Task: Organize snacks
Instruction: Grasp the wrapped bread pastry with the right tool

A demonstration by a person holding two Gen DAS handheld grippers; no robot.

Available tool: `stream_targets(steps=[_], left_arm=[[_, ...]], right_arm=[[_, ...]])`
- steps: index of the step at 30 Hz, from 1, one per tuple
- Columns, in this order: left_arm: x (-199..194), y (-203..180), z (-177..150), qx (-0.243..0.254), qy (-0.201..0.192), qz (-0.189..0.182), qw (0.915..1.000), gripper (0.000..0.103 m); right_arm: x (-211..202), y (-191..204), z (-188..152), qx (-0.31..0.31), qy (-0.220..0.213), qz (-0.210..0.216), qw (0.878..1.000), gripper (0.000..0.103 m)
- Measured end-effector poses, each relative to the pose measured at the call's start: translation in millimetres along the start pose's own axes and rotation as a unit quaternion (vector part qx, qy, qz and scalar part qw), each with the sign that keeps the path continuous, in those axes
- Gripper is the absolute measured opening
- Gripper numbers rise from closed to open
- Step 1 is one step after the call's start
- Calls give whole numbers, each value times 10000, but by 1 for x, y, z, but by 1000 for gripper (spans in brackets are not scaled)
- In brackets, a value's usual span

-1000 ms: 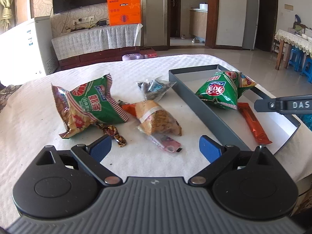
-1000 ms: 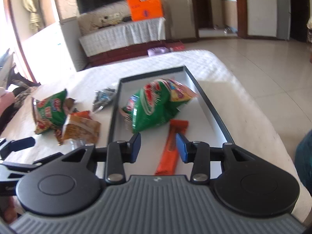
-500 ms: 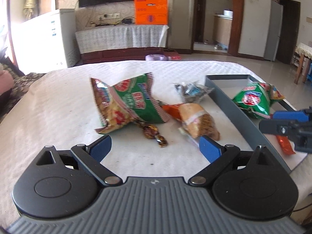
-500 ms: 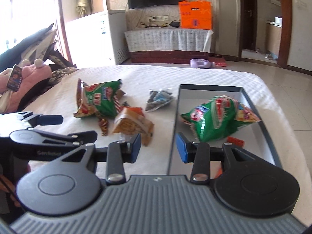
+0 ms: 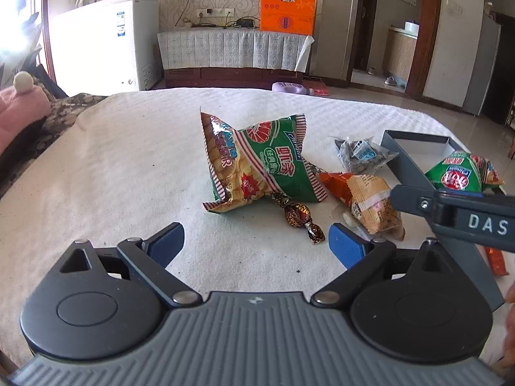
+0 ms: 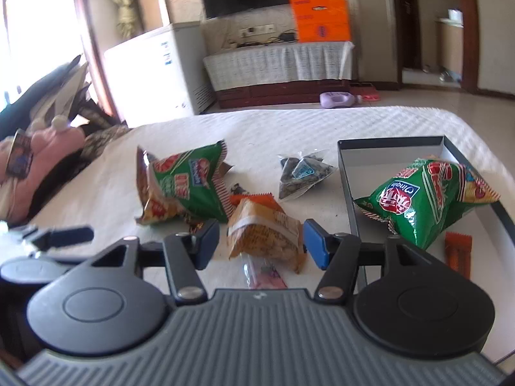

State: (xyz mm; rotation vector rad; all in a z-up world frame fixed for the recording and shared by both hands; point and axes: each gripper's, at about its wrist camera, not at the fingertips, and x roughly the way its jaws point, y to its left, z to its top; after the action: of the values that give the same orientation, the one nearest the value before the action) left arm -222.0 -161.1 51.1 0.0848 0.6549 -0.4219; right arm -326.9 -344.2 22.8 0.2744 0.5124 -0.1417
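- Now spreading, right gripper [image 6: 261,244], blue pads either side of the tan cracker packet [image 6: 265,233] without pressing on it; narrower and over the tray a second ago.
- Set wide apart, left gripper [image 5: 256,241], nothing between the pads, bare white cloth [image 5: 112,167] beneath.
- Just ahead of it, foil-wrapped candy [image 5: 297,215], long axis running toward the near edge.
- Beyond, big green chip bag [image 5: 257,160], lying mid-table, long axis slanting from the far left down toward the near right; closer to centre of view than earlier.
- Further right, clear seed pouch [image 6: 302,172] beside the grey tray [image 6: 346,173] at the table's right edge.
- Inside the tray, second green bag [image 6: 425,199] and an orange stick pack [image 6: 457,254], lengthwise along the tray.
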Motion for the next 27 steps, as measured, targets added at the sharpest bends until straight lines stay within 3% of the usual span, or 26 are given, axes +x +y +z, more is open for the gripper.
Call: stream_targets(steps=[13, 18, 22, 27], left_arm=[[9, 4, -2, 108, 135, 37, 9998, 98], [12, -1, -3, 173, 153, -23, 9997, 98], [16, -7, -5, 257, 162, -41, 9995, 98], [19, -16, -8, 326, 179, -275, 9989, 98]], right_arm=[[53, 7, 1, -149, 532, -466, 9974, 69], [60, 5, -1, -290, 739, -527, 9955, 68], [55, 0, 1, -202, 707, -419, 9964, 60], [40, -5, 3, -254, 612, -357, 9972, 59]])
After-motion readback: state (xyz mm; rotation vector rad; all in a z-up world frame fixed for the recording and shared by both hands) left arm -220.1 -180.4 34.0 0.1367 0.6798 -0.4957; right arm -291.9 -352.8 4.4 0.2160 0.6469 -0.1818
